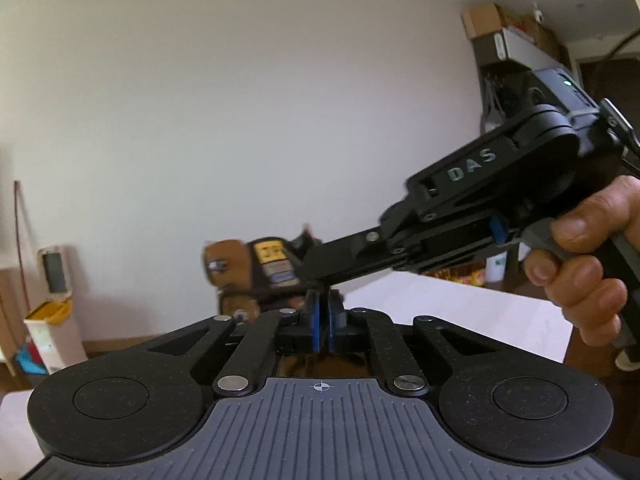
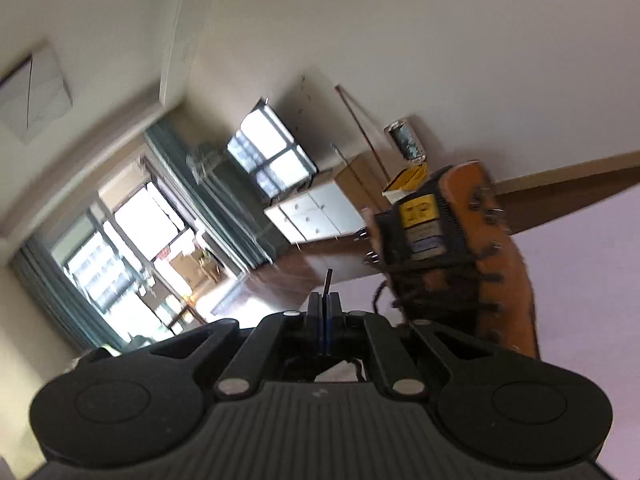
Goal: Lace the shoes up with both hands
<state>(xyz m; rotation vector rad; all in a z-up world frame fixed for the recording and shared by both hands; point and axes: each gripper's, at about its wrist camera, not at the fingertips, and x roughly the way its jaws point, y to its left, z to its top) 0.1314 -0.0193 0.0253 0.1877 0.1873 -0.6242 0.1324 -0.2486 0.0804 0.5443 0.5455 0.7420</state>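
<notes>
A white table [image 1: 460, 312] spreads across the right of the scene, set against a plain wall, and at its far edge stands the brown boot [image 1: 256, 276] the person is lacing. In the right wrist view its tongue, with a yellow label, faces the camera and dark laces cross between the metal hooks, so the boot appears turned to present its lacing to both tools.

The right gripper [image 1: 316, 276] reaches in from the right, a hand [image 1: 588, 256] wrapped round its grip, and its fingers end right at the boot's tongue, the likely reason for its long downward slant. Its jaws are pressed together; in its own view a thin dark strand [image 2: 328, 282] stands up from between the pads, probably a lace end pinched for pulling, though blur leaves that uncertain.

The left gripper [image 1: 325, 320] sits nearer, just in front of the boot, its blue-edged pads closed flat on each other. Nothing can be made out between them, so whether it holds a lace cannot be told from this angle.

Both tools, raised and closed near the boot's upper hooks, suggest a tightening pull on the upper lacing.
</notes>
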